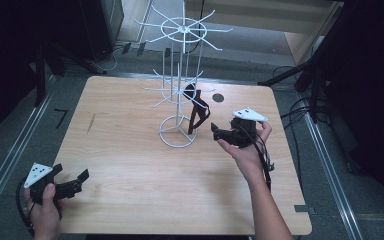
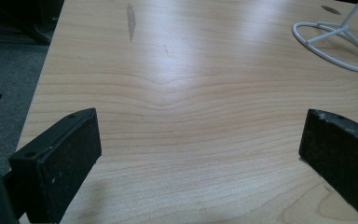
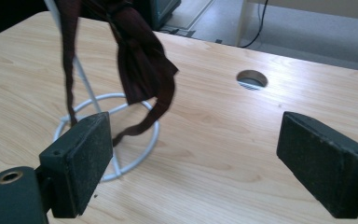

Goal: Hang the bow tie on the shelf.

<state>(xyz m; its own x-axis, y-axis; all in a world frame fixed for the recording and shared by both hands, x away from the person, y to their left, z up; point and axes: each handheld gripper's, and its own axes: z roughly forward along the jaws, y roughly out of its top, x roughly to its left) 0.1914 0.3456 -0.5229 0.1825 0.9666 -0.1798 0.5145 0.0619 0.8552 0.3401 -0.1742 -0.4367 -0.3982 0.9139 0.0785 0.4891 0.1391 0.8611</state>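
Two open grippers, left [image 1: 77, 181] and right [image 1: 220, 131], unlabelled.

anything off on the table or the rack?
Nothing serious. The wooden table has a grey scuff near its far left side. The dark red strap hangs from the white wire rack, which stands upright.

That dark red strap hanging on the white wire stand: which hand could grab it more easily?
Probably the right. The right gripper is open beside the strap on the stand, and its own view shows the strap just ahead of its fingers. The left gripper, also open, sits at the table's near left corner.
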